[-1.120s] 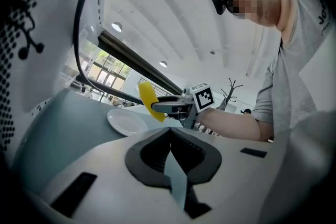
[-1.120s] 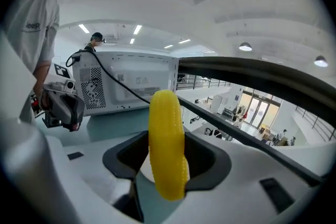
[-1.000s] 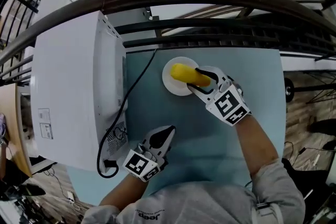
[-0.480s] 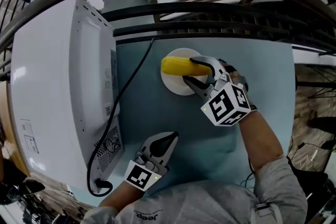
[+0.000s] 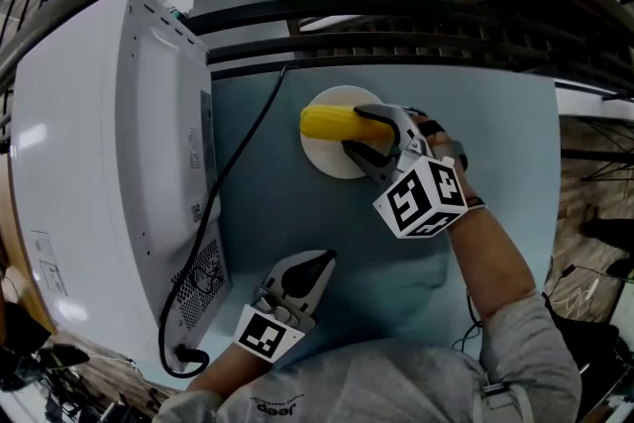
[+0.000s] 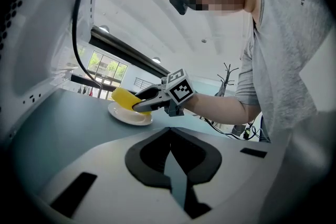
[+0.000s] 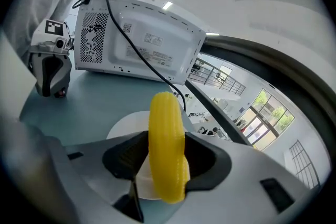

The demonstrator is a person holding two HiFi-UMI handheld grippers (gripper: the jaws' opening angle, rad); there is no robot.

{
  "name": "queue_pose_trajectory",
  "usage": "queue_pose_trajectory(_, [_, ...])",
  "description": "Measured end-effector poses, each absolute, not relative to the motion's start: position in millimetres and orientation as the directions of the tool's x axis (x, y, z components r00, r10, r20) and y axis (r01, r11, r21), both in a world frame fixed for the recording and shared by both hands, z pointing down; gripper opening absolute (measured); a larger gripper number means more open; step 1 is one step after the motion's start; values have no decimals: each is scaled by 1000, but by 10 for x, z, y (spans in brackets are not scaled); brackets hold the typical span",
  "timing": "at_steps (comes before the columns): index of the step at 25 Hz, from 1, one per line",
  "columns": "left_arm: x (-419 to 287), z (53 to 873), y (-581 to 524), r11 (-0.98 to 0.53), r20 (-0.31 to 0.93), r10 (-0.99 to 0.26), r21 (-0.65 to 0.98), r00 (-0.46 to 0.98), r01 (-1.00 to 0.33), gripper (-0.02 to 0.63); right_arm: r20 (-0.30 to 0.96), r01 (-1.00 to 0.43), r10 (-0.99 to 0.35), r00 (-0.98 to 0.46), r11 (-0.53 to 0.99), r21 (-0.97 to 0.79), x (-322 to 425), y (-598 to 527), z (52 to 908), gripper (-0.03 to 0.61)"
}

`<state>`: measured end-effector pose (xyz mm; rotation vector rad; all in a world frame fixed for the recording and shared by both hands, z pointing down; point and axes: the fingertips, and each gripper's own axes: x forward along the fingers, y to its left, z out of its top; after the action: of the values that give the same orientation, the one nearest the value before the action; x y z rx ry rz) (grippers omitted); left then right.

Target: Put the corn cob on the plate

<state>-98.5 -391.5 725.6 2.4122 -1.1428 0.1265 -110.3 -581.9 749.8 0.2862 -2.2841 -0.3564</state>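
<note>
Work surface is a blue-green table (image 5: 495, 114). One open container is present: a round white plate (image 5: 322, 160), standing close to the table's far edge, about midway along it. The corn cob (image 5: 332, 123) is yellow and lies roughly level over the plate, crossing its far half, with its free end reaching the plate's left rim. The right gripper (image 5: 365, 130) comes in from the plate's right side and is clamped on the cob: the right gripper view shows both dark pads pressed against the cob's sides partway along its length, with the white plate directly beneath. Whether the cob's underside rests on the plate or is held just clear of it cannot be told; the left gripper view shows it tilted slightly, just above the rim. The left gripper (image 5: 319, 260) is near the table's near edge, well apart from the plate, its jaws together with nothing between them, pointing toward the plate. A white microwave (image 5: 89, 144) occupies the table's left side with its vented rear panel facing the plate; its interior is not visible. A black cable (image 5: 233, 173) runs from the rear panel's near end along the table to the far edge, passing just left of the plate.
</note>
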Motion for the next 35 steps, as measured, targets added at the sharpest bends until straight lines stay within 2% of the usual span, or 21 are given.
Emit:
queue_pose_trajectory(12, [-998,7254,-3890,-535,282,-712,375,643,-757,18,701,-66,-299,-648,938,339,-1110,-5782,7595,232])
queue_pose_trajectory(21, [-988,7191,-3864,-539,279,-714,364,642,-759,18,668,-101,-291,-685,946,308,-1125,-5771,7432,291])
queue_pose_trajectory(35, [-991,6886,-3810,-531,249,-733,372,633,-762,18,637,-163,-337,-693,935,316,-968,-5687,7015,291])
